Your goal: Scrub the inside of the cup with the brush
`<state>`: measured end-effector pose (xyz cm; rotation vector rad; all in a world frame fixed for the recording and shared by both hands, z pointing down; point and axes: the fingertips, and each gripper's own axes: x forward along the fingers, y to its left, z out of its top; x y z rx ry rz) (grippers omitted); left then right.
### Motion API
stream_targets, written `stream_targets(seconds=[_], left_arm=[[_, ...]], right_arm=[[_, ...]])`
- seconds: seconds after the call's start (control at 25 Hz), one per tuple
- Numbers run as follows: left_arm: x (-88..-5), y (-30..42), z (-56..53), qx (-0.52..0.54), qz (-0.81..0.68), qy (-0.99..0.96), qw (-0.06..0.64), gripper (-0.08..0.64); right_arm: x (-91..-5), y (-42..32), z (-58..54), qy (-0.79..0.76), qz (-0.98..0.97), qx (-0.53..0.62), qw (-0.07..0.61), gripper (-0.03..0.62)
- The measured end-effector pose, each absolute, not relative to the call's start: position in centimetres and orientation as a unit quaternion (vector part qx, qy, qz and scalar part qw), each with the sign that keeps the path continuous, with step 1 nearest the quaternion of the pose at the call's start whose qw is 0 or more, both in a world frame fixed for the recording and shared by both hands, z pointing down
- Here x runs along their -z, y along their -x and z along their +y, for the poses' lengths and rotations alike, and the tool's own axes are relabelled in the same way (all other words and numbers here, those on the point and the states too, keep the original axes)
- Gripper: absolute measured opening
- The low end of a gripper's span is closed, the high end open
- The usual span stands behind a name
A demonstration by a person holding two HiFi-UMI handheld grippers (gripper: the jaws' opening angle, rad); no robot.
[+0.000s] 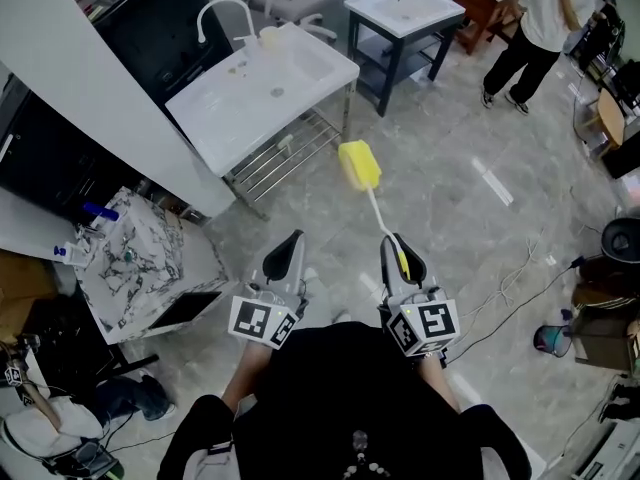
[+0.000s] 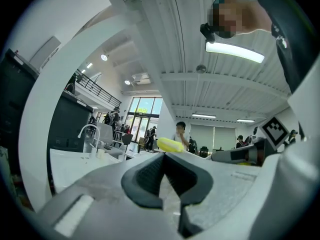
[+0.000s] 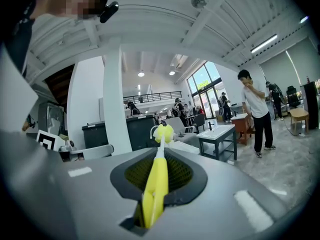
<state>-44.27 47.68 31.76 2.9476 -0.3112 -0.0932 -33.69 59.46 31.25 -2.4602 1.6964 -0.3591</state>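
My right hand-held gripper (image 1: 402,258) clamps the brush (image 1: 360,165) by its handle; my left hand-held gripper (image 1: 286,256) is clenched empty. No cup in sight, scrubbing not begun; sink (image 1: 290,68) at eleven o'clock.

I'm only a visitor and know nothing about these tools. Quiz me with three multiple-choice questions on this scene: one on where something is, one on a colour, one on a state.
1. Where is the brush?
A. in the sink
B. in the right gripper
C. on the floor

2. What colour is the brush's head?
A. blue
B. yellow
C. red

3. How do the left gripper's jaws stand?
A. shut, empty
B. wide apart
C. shut on a cup

Answers:
1. B: its handle sits clamped between those jaws.
2. B: the head shows yellow in the head view.
3. A: the pads meet with nothing between them.
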Motion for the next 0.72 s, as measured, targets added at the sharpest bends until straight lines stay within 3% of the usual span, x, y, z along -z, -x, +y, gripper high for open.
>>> stream_targets(seconds=[0.72], left_arm=[[-31.0, 36.1, 31.3, 0.056, -0.076, -0.990, 0.103, 0.002]], right_arm=[[-31.8, 26.6, 45.3, 0.835, 0.530, 0.136, 0.054, 0.041]])
